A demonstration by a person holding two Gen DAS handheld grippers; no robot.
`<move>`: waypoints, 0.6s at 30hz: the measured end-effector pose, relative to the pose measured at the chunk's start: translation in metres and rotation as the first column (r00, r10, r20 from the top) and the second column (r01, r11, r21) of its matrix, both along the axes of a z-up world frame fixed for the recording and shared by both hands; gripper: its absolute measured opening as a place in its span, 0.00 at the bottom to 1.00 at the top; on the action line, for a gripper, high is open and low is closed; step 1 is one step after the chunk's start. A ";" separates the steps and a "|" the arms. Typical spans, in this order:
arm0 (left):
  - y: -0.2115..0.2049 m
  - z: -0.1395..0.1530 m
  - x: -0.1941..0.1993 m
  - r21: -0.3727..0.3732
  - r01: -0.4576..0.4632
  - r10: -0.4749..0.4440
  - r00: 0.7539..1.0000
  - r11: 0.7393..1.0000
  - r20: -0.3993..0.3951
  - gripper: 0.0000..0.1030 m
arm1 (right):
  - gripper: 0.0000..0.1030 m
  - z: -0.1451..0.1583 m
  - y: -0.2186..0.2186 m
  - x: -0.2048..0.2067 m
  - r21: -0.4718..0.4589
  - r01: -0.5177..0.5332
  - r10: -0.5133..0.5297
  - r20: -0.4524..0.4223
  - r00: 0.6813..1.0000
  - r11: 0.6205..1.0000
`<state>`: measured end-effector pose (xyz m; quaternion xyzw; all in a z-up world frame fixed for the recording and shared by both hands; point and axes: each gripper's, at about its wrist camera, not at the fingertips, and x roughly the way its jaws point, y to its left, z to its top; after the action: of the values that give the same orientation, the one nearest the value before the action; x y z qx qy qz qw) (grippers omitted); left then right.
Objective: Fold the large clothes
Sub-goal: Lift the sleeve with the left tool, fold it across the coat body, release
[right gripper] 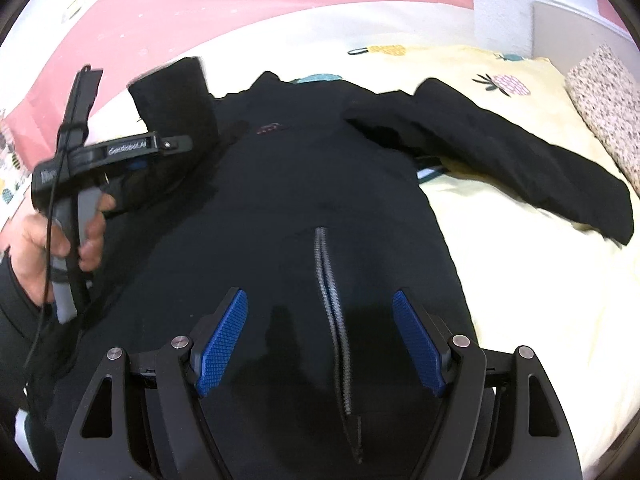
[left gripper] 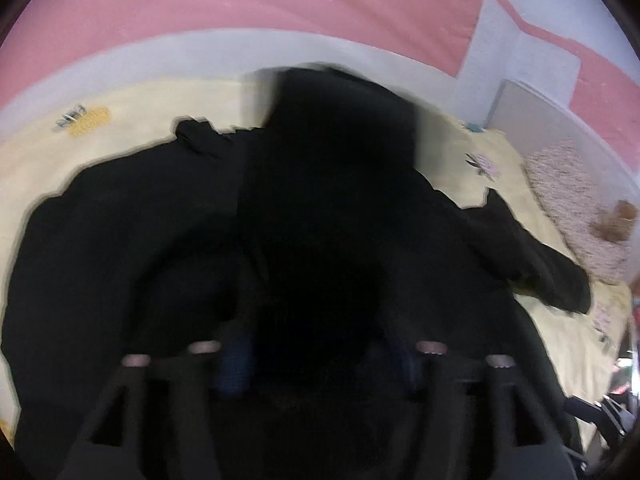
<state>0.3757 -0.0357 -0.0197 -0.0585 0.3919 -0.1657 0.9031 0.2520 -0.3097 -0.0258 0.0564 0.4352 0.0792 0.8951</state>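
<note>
Yellow bedsheet, black jacket spread flat; right hand-held gripper released above zipper; left hand-held gripper blurred, released

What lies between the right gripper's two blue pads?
In the right wrist view, the right gripper stands open over the black jacket; the jacket's grey zipper runs between the pads, nearer the right one. Nothing is gripped.

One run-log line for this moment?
black jacket: flat on bed, zipper up | left gripper: open, empty | right gripper: open, over zipper
</note>
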 end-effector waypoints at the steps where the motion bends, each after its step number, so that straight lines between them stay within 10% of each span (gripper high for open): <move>1: -0.001 0.001 -0.003 -0.010 0.018 -0.018 1.000 1.000 -0.005 0.73 | 0.73 -0.001 -0.002 0.001 0.001 0.004 -0.004 -0.002 1.000 1.000; 10: 0.038 0.053 -0.047 -0.083 0.056 -0.047 0.993 0.995 0.110 0.74 | 0.73 0.023 0.004 0.023 0.008 -0.029 0.028 0.050 0.998 1.000; 18: 0.174 0.034 -0.037 -0.027 -0.303 0.303 0.953 0.953 0.011 0.48 | 0.73 0.019 0.043 0.095 0.065 -0.114 0.112 0.032 0.993 0.991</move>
<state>0.3389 0.1379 0.0140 -0.1279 0.3694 -0.0304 0.9199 0.3473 -0.2671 -0.0070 0.0606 0.4219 0.1449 0.8929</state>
